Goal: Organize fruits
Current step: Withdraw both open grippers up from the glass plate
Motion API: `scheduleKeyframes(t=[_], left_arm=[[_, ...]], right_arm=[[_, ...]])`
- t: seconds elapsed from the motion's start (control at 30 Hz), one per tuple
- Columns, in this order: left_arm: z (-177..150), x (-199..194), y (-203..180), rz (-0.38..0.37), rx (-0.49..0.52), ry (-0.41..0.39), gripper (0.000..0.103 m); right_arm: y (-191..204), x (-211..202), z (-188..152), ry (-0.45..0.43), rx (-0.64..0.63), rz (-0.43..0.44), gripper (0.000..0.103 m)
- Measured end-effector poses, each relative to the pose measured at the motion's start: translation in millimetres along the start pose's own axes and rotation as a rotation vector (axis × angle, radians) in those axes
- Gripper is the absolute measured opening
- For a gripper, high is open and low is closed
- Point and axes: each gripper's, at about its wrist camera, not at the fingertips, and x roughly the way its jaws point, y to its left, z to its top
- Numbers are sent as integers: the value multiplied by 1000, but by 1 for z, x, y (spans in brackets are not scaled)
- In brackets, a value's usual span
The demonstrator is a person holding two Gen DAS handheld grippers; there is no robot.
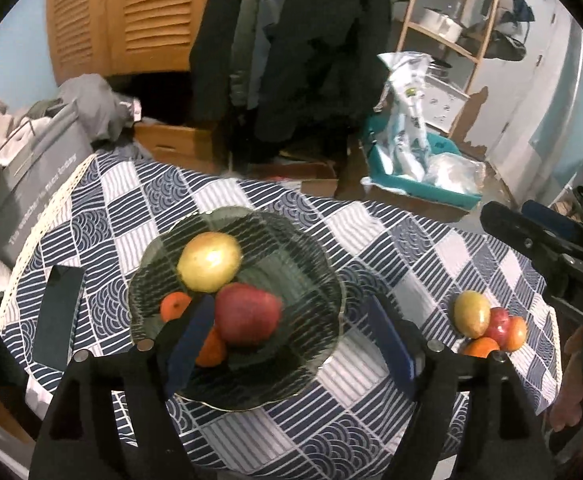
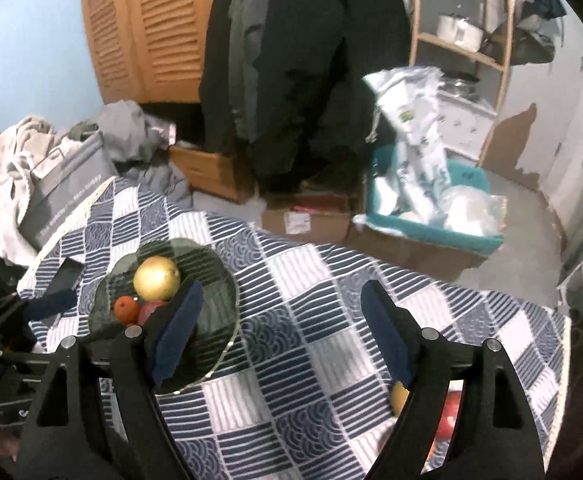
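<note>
The left hand-held gripper (image 1: 291, 332) hangs above the dark ribbed glass plate (image 1: 315, 248), its blue-padded fingers spread wide and empty. Between those fingers, on the plate, lie a large yellow-green round fruit (image 1: 209, 261), a red apple (image 1: 248, 313) touching it on the near side, and two small orange mandarins (image 1: 175, 305), one partly hidden behind the left finger. To this gripper's right, well apart from the plate, a small heap of loose fruit (image 1: 489, 325), yellow-green, red and orange pieces touching one another, sits on the blue-and-white patterned tablecloth (image 1: 371, 420) covering the surface.

The right hand-held gripper (image 2: 281, 332) is also wide open and holds nothing; only cloth shows between its fingers. The plate lies ahead to its left, partly behind its left finger. A flat dark rectangular object (image 1: 58, 317) lies just left of the plate.
</note>
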Motion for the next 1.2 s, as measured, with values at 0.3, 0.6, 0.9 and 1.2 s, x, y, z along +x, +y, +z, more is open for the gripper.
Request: scheduleKeyframes(t=[0.3,0.6,0.9,1.2], left_arm=[[7,-25,-32,-37,34,-62,87],[9,-45,-68,-54,100,-115,87],[8,-52,-99,-76,155,-129,87],[5,-47,-133,-110,201,-119,87]], right_arm=[[-29,-42,-7,-76,16,-66,86],[-60,-78,-21,-129,53,-118,86],[-98,-106,-35,-162,103,-173,89],[-140,-118,-57,-158,163,-243,89]])
